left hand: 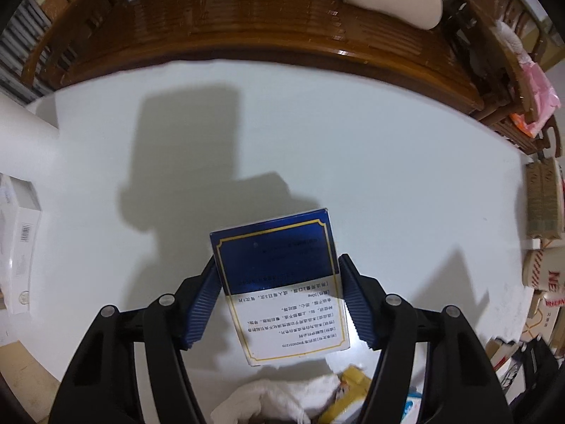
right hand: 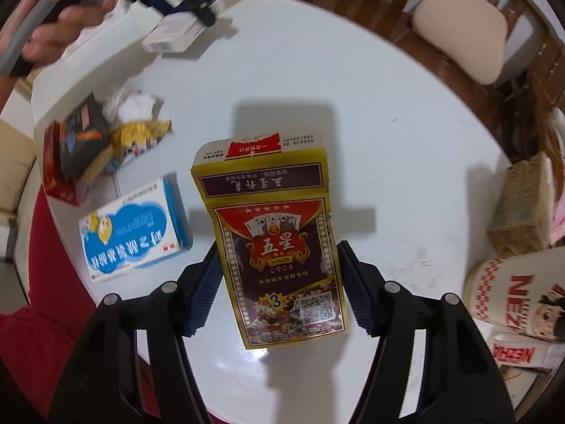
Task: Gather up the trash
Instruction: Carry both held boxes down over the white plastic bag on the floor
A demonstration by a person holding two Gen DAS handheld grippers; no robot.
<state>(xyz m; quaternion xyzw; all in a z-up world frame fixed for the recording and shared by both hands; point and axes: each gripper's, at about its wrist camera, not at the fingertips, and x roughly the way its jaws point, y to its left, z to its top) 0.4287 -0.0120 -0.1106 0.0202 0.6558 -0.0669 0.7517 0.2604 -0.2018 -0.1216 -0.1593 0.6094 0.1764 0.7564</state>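
left gripper (left hand: 279, 300): jaws clamp 1 blue box (left hand: 279, 282) | right gripper (right hand: 279, 293): jaws clamp 1 card pack (right hand: 279, 247)

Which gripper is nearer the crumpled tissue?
Left. The left gripper, holding the blue box, hangs just above the tissue; the right gripper, holding the card pack, is farther off.

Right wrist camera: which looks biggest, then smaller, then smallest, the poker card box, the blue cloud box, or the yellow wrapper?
1. Poker card box, though it sits nearest the camera, between the right gripper fingers.
2. Blue cloud box.
3. Yellow wrapper, crumpled and partly hidden, so its true size is unsure.
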